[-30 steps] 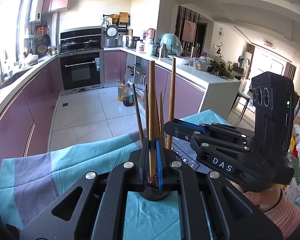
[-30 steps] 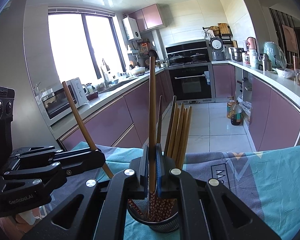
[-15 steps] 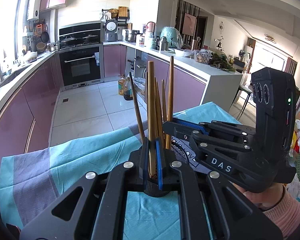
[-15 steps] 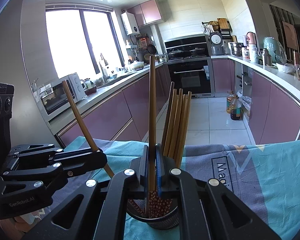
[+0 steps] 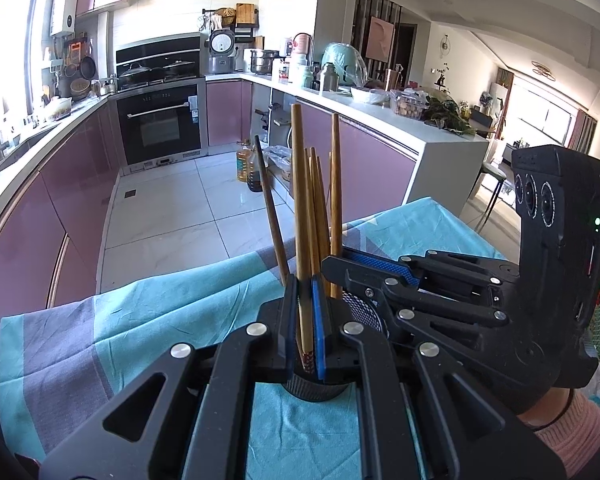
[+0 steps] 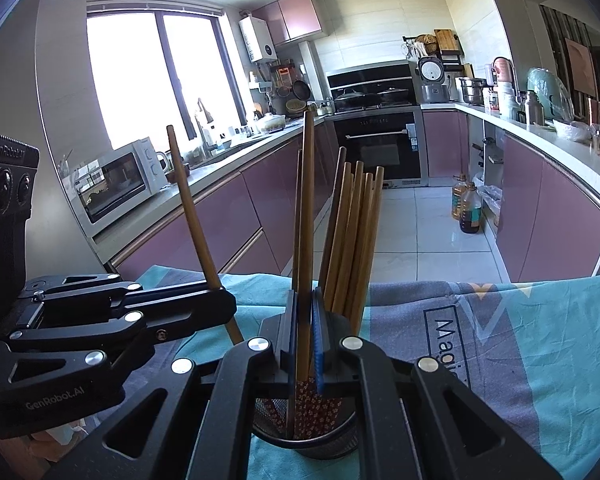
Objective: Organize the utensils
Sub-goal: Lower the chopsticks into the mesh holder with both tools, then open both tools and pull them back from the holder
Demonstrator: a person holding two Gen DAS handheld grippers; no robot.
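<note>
I am holding one upright chopstick [image 5: 302,240] in my left claw [image 5: 305,332] and another chopstick [image 6: 306,240] in my right claw [image 6: 305,344], both clamped narrow, tips hanging over the mesh holder [image 6: 306,440] directly beneath.

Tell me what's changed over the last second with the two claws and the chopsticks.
The left claw has carried its chopstick closer to the mesh holder, its tip now over the rim. The right claw stayed shut on its chopstick, tip inside the holder. The bundle hasn't shifted.
</note>
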